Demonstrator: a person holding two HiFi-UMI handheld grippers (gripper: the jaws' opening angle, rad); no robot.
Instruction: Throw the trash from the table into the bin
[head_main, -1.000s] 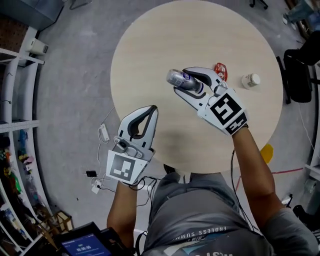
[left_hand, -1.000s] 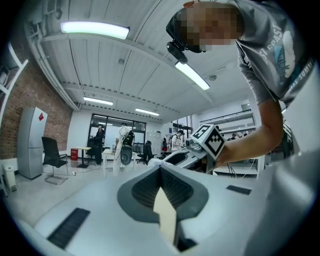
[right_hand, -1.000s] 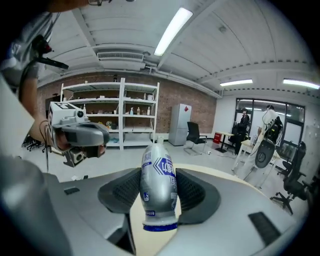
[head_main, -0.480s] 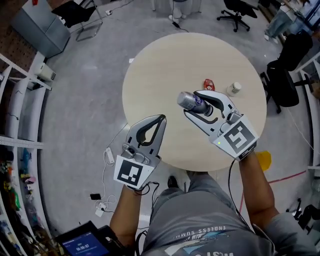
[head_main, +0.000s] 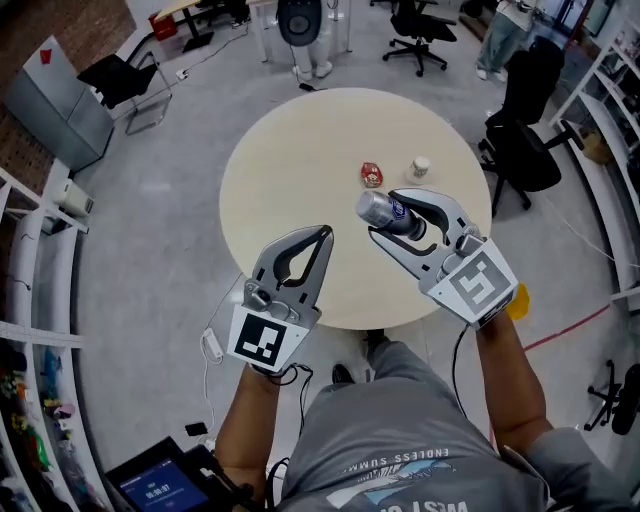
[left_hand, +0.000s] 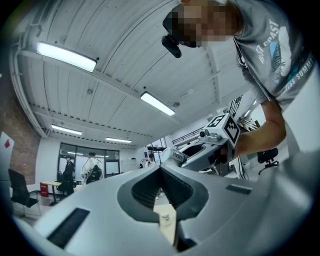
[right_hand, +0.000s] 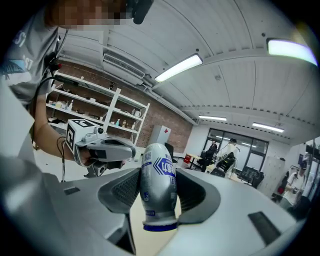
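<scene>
My right gripper (head_main: 386, 217) is shut on a silver bottle (head_main: 379, 210) with a blue label, held up above the near right part of the round beige table (head_main: 290, 160). The right gripper view shows the bottle (right_hand: 158, 190) clamped between both pads, blue end toward the camera. My left gripper (head_main: 321, 234) hovers over the table's near edge, shut with nothing in it; its tips (left_hand: 160, 169) meet. A red wrapper (head_main: 371, 175) and a small white cup (head_main: 420, 167) lie on the table beyond the bottle.
Black office chairs stand at the right (head_main: 525, 150) and behind the table (head_main: 425, 20). A grey cabinet (head_main: 60, 105) and white shelving (head_main: 30, 260) line the left side. Cables (head_main: 212, 345) and a yellow object (head_main: 518, 302) lie on the floor near me.
Both grippers have lifted up and drawn back toward me, and the table now looks smaller and farther off. The bottle stays in the right gripper; the left stays shut.
</scene>
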